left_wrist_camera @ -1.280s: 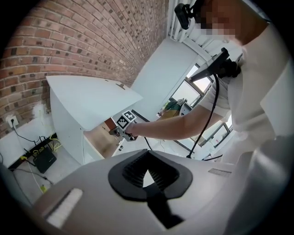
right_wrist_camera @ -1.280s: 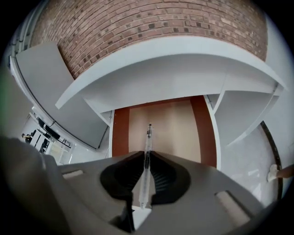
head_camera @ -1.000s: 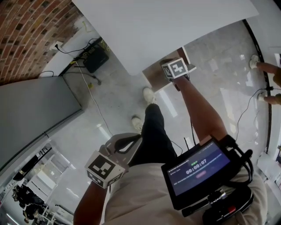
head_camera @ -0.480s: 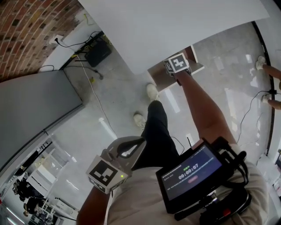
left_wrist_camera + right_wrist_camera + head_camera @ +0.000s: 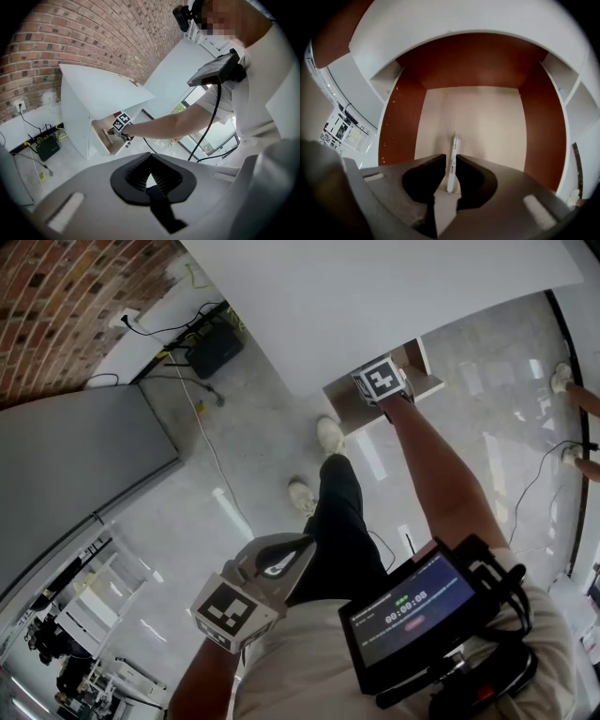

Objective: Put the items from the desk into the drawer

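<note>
A wooden drawer (image 5: 349, 407) stands pulled out under the white desk (image 5: 375, 296). My right gripper (image 5: 380, 382) reaches into it. In the right gripper view a white pen (image 5: 452, 157) lies lengthwise on the pale drawer floor (image 5: 487, 126), between the jaws of the right gripper (image 5: 450, 163). Those jaws stand slightly apart, with a sliver of floor showing left of the pen. My left gripper (image 5: 298, 549) hangs low by my hip, shut and empty (image 5: 150, 185). From it I see the desk (image 5: 103, 91), the drawer (image 5: 104, 140) and the right gripper (image 5: 116, 132).
A brick wall (image 5: 66, 306) runs behind the desk. On the floor by the wall sits a black box (image 5: 214, 348) with cables. A grey panel (image 5: 75, 474) lies to the left. Another person's feet (image 5: 562, 381) show at the right. A tablet (image 5: 412, 610) hangs at my chest.
The right gripper has stayed at the drawer and the left one low by my hip. Only my head view has shifted a little.
</note>
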### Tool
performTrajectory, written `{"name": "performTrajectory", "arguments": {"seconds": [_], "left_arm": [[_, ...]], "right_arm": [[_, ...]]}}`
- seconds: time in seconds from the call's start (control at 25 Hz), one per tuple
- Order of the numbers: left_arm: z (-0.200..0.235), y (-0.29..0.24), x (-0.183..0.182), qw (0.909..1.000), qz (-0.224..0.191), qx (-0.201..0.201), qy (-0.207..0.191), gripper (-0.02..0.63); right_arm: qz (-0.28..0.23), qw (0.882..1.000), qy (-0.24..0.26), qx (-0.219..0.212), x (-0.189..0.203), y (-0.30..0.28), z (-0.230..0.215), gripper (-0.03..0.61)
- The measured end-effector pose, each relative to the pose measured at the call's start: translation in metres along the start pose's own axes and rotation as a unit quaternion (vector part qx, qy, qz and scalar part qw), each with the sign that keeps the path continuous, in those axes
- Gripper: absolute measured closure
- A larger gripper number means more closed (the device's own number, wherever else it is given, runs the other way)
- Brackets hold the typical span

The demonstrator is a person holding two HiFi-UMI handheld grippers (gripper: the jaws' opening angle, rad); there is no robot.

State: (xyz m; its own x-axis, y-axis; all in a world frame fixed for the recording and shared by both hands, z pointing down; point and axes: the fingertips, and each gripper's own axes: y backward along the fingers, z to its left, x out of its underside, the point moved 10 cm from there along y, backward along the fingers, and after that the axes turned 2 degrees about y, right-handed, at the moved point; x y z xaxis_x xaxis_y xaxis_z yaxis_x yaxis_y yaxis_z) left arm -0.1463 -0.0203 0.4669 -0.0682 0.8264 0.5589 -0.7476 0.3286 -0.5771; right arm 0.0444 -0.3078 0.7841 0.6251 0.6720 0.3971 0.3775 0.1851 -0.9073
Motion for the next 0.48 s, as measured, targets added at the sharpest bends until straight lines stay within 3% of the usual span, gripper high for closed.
{"name": "performTrajectory", "arguments": {"seconds": [0.2,0.48], "left_arm": [[-0.006,0.005,-0.004,0.9999,-0.007,0.005,-0.014,0.606],[-0.022,0.018,-0.001,0.9993,-0.015,0.012,-0.032,0.606]], "right_arm": [[0.001,1.0,0.027,0.002,0.002,0.021,0.008,0.517],[-0.014,1.0,0.008,0.001,0.014,0.071,0.024,0.517]]}}
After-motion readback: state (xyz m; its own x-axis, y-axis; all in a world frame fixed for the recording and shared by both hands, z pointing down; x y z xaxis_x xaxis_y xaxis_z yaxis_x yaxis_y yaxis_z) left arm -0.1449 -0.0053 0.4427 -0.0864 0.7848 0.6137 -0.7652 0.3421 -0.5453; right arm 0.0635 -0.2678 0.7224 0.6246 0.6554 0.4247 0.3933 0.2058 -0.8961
